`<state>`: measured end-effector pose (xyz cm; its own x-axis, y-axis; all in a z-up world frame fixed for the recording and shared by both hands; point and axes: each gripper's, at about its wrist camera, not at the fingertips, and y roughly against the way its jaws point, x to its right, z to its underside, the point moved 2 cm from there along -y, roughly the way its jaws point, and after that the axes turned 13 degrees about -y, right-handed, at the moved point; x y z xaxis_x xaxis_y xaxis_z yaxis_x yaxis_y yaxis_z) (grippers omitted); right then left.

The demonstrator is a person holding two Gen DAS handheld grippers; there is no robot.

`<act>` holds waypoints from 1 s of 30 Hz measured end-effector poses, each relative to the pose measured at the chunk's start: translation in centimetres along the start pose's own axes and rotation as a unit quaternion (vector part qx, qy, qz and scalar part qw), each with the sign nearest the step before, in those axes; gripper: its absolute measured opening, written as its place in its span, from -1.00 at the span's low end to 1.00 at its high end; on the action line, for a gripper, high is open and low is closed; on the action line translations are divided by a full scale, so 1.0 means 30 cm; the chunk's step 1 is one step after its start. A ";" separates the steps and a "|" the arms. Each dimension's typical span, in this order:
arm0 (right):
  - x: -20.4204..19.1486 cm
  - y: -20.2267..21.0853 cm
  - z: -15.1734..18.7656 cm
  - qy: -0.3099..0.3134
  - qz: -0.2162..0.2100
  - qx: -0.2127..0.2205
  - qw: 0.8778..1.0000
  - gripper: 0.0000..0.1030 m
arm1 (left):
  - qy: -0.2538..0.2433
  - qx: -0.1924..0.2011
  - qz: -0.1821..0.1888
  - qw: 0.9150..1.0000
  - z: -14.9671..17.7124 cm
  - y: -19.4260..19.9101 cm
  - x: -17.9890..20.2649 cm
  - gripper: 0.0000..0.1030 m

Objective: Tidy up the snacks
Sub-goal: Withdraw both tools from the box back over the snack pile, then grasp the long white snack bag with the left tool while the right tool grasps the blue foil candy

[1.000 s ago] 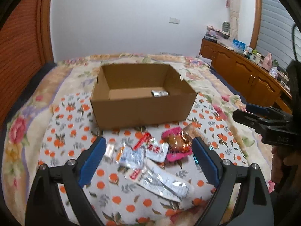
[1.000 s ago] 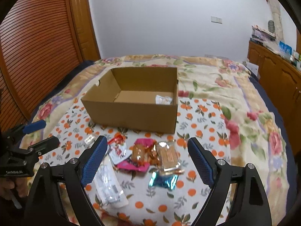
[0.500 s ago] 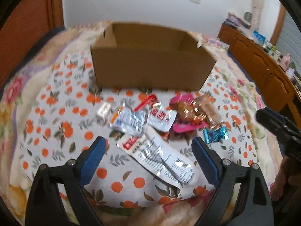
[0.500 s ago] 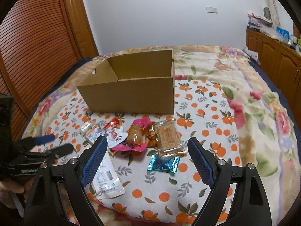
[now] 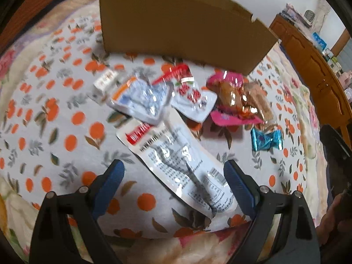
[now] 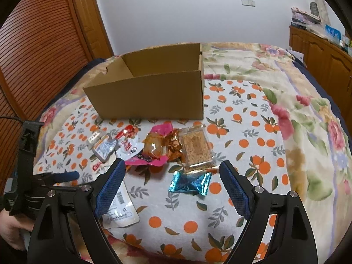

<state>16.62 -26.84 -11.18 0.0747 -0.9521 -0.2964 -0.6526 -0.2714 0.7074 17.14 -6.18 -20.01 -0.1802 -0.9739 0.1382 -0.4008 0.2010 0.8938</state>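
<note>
1. The left tool (image 5: 173,181) is spread wide and empty, low over the long white packet (image 5: 176,162), which lies flat on the bed (image 6: 286,132) between its fingers.
2. The right tool (image 6: 172,182) is likewise released and holds nothing; the blue foil candy (image 6: 190,182) sits just ahead of it.
3. Still loose on the bed, in a pile just in front of the cardboard box (image 6: 149,96): a pink-wrapped bun (image 6: 154,149), a clear-wrapped biscuit block (image 6: 197,149), a red-and-white sachet (image 5: 191,101), a bluish pouch (image 5: 143,99) and a small white pack (image 5: 105,81).
4. The box's floor is hidden from both views — whether anything is inside cannot be told.
5. Judged from the pile, most of the sorting remains; the next pick looks like the long packet.
</note>
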 end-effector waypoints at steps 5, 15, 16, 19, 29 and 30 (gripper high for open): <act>0.018 -0.010 0.011 -0.006 0.007 -0.007 1.000 0.72 | 0.000 -0.035 0.024 0.999 0.023 -0.066 0.036 0.67; 0.042 -0.018 0.023 -0.012 0.023 -0.015 1.000 0.72 | -0.080 -0.040 -0.026 0.996 0.028 -0.097 0.118 0.50; 0.042 -0.019 0.023 -0.012 0.024 -0.016 1.000 0.72 | -0.077 -0.040 -0.025 0.996 0.026 -0.092 0.110 0.31; 0.042 -0.020 0.023 -0.010 0.025 -0.015 1.000 0.72 | -0.055 -0.044 -0.013 0.997 0.024 -0.074 0.071 -0.06; 0.092 -0.053 0.031 -0.036 0.033 -0.033 0.998 0.72 | -0.073 -0.028 -0.030 0.996 0.018 -0.051 0.070 -0.32; 0.105 -0.064 0.032 -0.045 0.033 -0.038 0.998 0.72 | -0.074 -0.027 -0.030 0.996 0.017 -0.048 0.071 -0.35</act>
<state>17.38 -29.19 -14.08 -0.0361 -0.9530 -0.3009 -0.5941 -0.2217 0.7733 16.88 -8.48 -21.23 -0.2894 -0.9569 0.0231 -0.3660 0.1329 0.9211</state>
